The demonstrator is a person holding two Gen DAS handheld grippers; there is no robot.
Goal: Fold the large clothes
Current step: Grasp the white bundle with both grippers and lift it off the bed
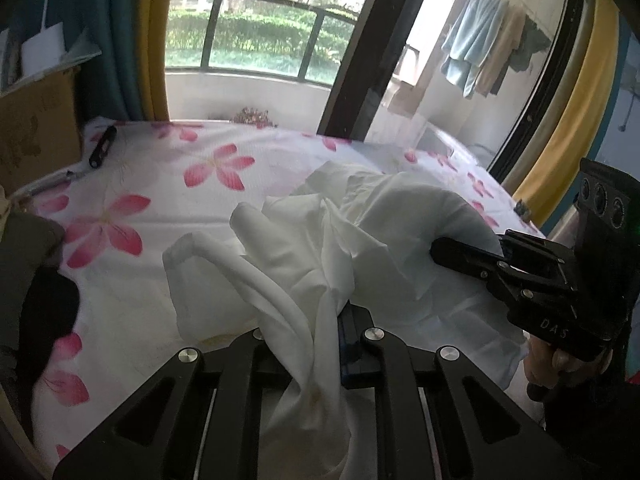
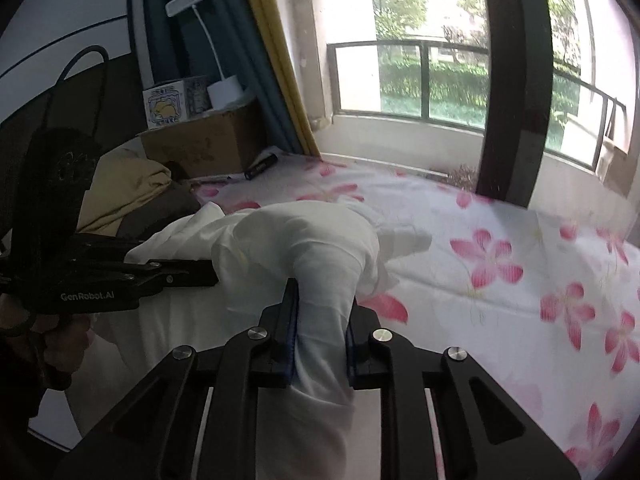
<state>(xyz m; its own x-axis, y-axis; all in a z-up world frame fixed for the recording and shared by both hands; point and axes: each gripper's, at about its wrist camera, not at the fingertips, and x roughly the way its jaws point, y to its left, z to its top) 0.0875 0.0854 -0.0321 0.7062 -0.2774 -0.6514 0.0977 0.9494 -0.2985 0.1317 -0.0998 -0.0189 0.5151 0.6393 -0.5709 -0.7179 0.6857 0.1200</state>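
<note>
White garment (image 1: pixel 320 248) lies bunched on the bed (image 1: pixel 200 184), over its flowered sheet, partly lifted. Left tool (image 1: pixel 316 344) is closed on a gathered fold at the garment's near edge. Right tool (image 2: pixel 322 320) clamps another fold of the garment. Black cylindrical object (image 1: pixel 102 146) lies on the bed beyond the garment, beside a cardboard box (image 1: pixel 36 128).
</note>
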